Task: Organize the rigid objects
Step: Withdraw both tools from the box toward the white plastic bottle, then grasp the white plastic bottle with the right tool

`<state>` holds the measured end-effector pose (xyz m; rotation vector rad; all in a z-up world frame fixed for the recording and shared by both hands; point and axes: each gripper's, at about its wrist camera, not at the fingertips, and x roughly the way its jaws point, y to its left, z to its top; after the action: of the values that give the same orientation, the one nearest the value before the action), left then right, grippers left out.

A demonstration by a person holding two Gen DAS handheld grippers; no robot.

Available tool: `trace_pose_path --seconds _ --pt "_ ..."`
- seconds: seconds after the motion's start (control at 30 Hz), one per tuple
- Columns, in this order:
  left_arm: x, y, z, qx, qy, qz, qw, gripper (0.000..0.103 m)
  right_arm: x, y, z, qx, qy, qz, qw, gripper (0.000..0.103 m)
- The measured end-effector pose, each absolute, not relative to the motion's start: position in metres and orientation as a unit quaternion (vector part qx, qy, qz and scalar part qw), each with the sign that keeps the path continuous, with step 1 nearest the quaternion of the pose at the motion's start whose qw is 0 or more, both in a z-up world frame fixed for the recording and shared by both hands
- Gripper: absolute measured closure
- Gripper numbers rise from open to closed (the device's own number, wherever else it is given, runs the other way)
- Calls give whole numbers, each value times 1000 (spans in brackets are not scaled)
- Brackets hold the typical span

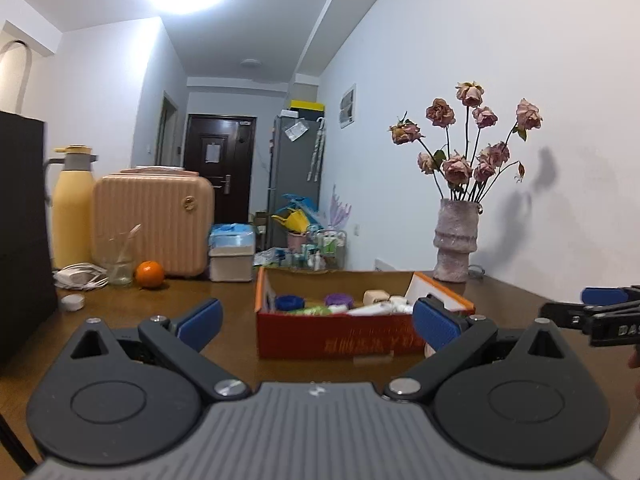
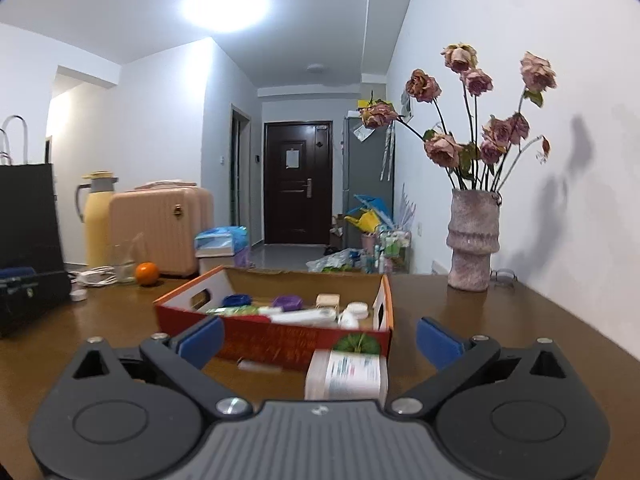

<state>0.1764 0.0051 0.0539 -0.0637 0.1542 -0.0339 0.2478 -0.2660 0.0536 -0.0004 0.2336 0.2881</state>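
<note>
The printing on the red cardboard box's (image 1: 336, 334) front was way too smeared to read. The white labelled bottle (image 2: 347, 376) lying just in front of it had its lower end hidden behind the grey gripper body (image 2: 320, 440), label text a blur. The tall black paper bag (image 1: 22, 240) got chopped by the left edge. The little bottles on the floor (image 1: 316, 256) were too tiny to identify.

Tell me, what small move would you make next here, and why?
Probably ease the right hand-held gripper forward around the white labelled bottle. Its jaws stand open and empty, and the bottle lies on the table outside the red cardboard box holding other small items.
</note>
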Motion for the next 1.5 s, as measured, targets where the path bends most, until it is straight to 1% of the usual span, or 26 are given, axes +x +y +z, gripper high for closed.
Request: trace_pose_path --seconds 0.23,0.43,0.6,0.77,0.97,1.13,1.17,1.23,1.27,1.3,1.33,1.37,1.4,1.5 --pt "113 -9 49 -7 100 -8 995 0 173 -283 47 -21 153 137 979 0" --pt "98 -27 39 25 142 -28 989 0 137 -304 30 23 225 104 969 0" --pt "116 -34 26 19 192 -35 981 0 140 -318 18 45 243 86 965 0" --pt "149 -33 18 4 233 -45 971 0 167 -322 8 53 253 88 962 0" --pt "221 -49 26 -12 259 -86 962 0 224 -324 5 61 271 99 956 2" --pt "307 -77 28 -14 274 -111 955 0 295 -327 16 84 275 123 950 17" --pt "321 -82 26 -14 273 -114 955 0 310 -327 17 89 277 127 948 18" --pt "352 -92 21 -22 271 -117 955 0 340 -327 18 99 279 134 946 29" --pt "367 -97 17 -28 275 -115 954 1 358 -326 16 107 283 138 943 33" --pt "380 -101 13 -34 282 -117 952 3 372 -326 14 116 287 141 940 39" --pt "391 -106 10 -40 289 -122 949 8 386 -326 11 127 293 144 937 43" --pt "401 -110 7 -48 297 -130 945 14 403 -327 6 138 304 148 931 44" --pt "410 -113 4 -56 304 -141 941 17 414 -326 2 146 311 149 927 46" --pt "424 -118 -5 -75 313 -166 932 31 437 -324 -11 162 328 153 918 49"
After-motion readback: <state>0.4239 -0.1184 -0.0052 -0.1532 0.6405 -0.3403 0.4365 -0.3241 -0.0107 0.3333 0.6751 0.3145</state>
